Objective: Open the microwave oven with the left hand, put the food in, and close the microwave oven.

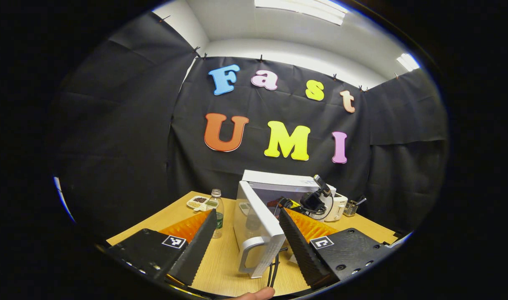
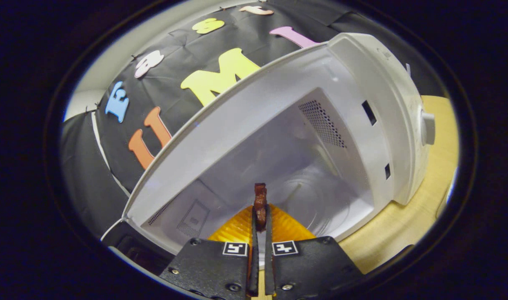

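Left gripper (image 1: 247, 239) is spreading wide for me, its fingers flanking the open microwave door (image 1: 256, 227) without touching. Microwave (image 2: 374, 104) is sitting on the wooden table (image 2: 404, 225), cavity gaping. I am holding the right gripper (image 2: 260, 221) at the cavity mouth, fingers pinching the dark reddish food (image 2: 260, 200). Plastic bottle (image 1: 216, 210) is standing left of the door.

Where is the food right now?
In the right gripper view, the food is pinched between the right gripper's fingers, at the open microwave's mouth.
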A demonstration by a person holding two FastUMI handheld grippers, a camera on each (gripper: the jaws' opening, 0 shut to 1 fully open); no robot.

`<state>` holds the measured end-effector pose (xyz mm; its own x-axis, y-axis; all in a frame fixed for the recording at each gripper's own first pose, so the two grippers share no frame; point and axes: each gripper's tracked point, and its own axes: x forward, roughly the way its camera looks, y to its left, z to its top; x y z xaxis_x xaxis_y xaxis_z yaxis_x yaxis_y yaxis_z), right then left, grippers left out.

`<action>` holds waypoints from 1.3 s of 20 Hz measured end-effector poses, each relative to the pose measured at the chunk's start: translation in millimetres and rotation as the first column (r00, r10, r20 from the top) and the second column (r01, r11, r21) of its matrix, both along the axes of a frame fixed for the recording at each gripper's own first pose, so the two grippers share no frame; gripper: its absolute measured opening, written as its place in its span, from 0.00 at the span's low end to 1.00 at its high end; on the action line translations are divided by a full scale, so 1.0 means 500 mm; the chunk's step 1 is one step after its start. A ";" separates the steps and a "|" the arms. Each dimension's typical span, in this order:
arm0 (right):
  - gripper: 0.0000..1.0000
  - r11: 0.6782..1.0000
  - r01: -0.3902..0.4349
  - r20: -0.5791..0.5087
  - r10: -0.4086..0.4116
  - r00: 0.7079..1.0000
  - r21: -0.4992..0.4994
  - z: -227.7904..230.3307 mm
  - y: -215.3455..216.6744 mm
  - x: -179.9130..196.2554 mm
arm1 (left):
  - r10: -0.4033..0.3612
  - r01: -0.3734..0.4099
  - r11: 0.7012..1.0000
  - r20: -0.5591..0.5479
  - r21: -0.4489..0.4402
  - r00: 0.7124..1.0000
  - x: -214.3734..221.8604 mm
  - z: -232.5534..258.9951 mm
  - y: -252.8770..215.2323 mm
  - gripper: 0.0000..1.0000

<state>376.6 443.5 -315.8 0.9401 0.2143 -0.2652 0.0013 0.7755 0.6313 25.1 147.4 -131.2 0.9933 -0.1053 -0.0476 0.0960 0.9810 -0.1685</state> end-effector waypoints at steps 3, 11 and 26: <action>0.15 0.999 0.030 0.025 -0.030 0.999 -0.035 0.004 -0.011 0.010 | -0.023 0.023 1.000 -0.023 -0.007 0.999 0.004 -0.020 -0.014 0.92; 0.82 0.980 0.044 0.118 -0.021 0.993 -0.193 0.047 -0.024 -0.037 | -0.033 0.032 0.999 -0.044 -0.035 0.998 -0.010 -0.033 -0.005 0.93; 0.99 0.884 -0.166 0.117 0.240 0.964 -0.438 0.187 -0.168 -0.377 | 0.143 -0.137 0.983 -0.040 0.122 0.989 -0.034 -0.064 0.104 0.92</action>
